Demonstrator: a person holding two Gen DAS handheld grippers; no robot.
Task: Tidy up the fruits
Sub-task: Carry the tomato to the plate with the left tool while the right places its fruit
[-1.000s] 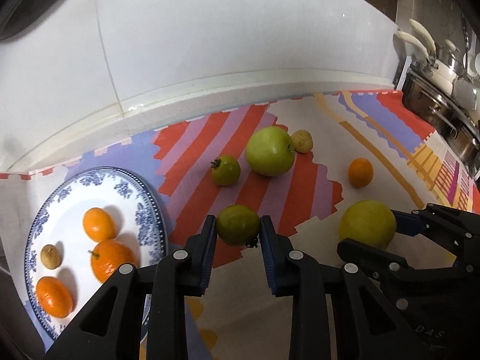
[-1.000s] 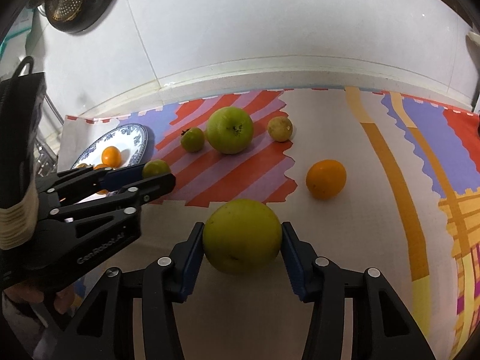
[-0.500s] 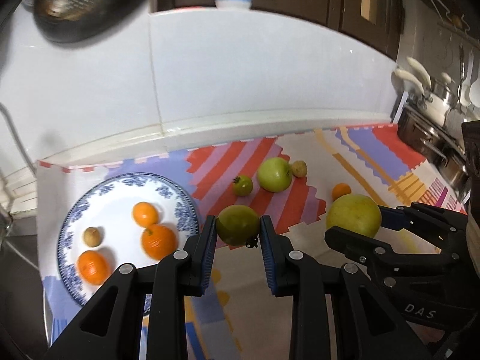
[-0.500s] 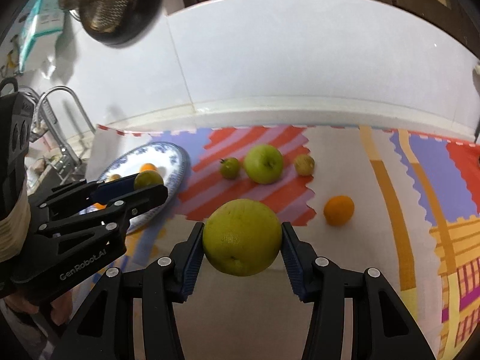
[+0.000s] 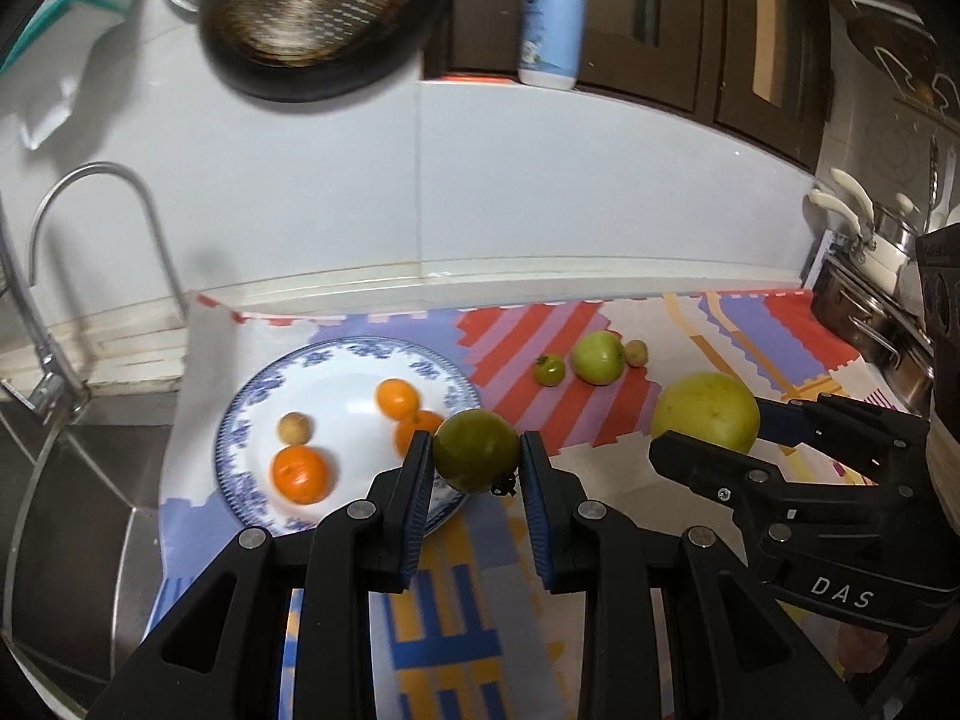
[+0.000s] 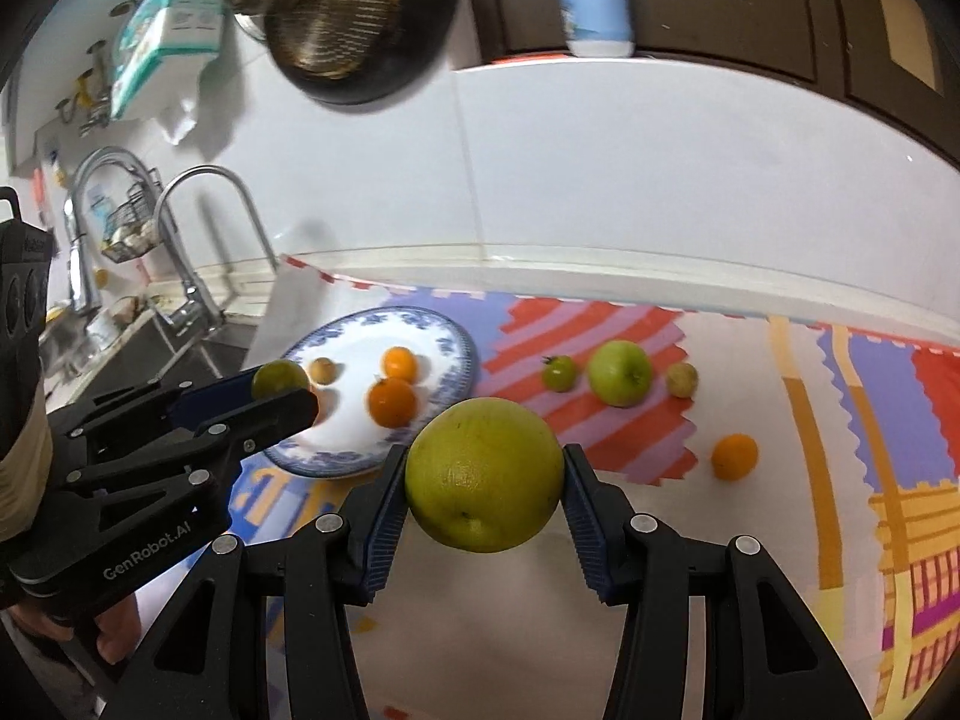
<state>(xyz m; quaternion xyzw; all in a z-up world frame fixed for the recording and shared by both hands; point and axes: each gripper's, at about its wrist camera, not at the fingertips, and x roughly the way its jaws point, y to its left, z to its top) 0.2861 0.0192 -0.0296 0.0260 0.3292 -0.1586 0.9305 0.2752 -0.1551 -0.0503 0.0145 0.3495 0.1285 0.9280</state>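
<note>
The left gripper [image 5: 477, 459] pinches a dark green fruit [image 5: 476, 449]; the right gripper [image 6: 483, 483] clamps a large yellow-green fruit [image 6: 485, 474]. Only the right wrist view shows a lone orange [image 6: 734, 456] on the worktop mat [image 6: 750, 540].

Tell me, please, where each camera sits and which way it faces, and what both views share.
Left wrist: on the left gripper, looking forward and down at the plate; its own fingers clamp a green tomato, right gripper at the right edge.
Right wrist: on the right gripper, facing the mat; its fingers clamp a large yellow-green fruit, left gripper and a hand at left.
Shared: plate, both held fruits, apple, faucet.
</note>
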